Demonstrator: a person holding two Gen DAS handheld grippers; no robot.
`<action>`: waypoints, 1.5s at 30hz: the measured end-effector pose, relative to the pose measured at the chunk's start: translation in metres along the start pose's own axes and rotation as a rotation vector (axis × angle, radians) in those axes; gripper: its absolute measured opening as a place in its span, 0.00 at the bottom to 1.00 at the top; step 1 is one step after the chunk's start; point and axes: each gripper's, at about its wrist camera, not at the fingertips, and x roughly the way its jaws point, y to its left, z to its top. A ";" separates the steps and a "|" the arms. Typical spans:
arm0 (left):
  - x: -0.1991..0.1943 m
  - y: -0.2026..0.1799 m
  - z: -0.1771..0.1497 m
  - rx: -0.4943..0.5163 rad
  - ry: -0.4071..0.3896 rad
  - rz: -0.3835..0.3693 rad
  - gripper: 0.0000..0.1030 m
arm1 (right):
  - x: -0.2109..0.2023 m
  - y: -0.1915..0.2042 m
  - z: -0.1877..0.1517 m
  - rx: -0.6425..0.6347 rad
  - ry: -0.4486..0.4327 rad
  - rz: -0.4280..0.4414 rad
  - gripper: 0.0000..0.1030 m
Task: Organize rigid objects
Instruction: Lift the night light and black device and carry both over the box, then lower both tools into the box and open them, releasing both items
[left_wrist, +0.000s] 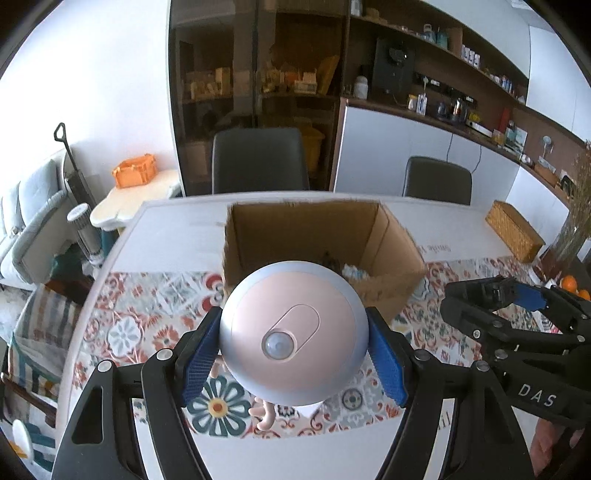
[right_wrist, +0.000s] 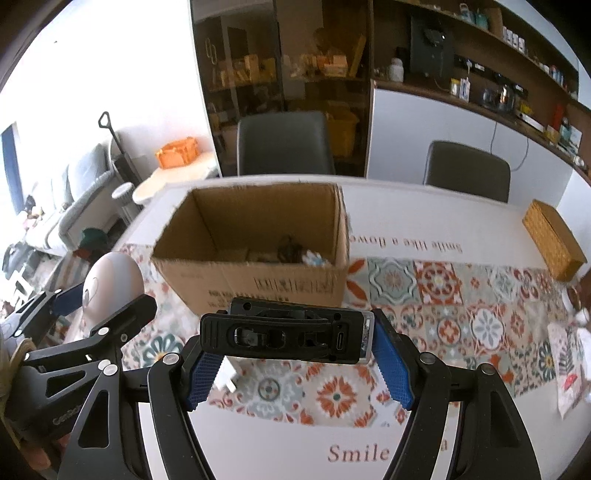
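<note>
Left claw (left_wrist: 294, 347): gripping a round pink lamp (left_wrist: 293, 332), sensor face toward the camera
Right claw (right_wrist: 291, 350): clamping a black device (right_wrist: 284, 334), long axis crosswise
Box (right_wrist: 258, 280): sitting open on the patterned tabletop (right_wrist: 461, 317), chairs behind

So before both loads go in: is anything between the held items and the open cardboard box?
Nothing visible. The round sensor light in the left gripper and the black device in the right gripper sit just short of the cardboard box, whose top is open.

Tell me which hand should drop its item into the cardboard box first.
Left, probably. The left gripper holds the round lamp directly before the box. The right gripper holds a black device, slightly off the box's right side.
</note>
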 end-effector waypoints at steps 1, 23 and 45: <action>-0.001 0.001 0.004 0.000 -0.009 0.001 0.72 | -0.001 0.001 0.003 0.000 -0.006 0.002 0.72; 0.040 0.004 0.079 0.050 0.013 0.010 0.73 | 0.022 -0.007 0.083 0.011 -0.061 0.004 0.72; 0.089 0.025 0.088 0.023 0.162 0.089 0.87 | 0.082 -0.007 0.110 0.013 0.092 0.026 0.72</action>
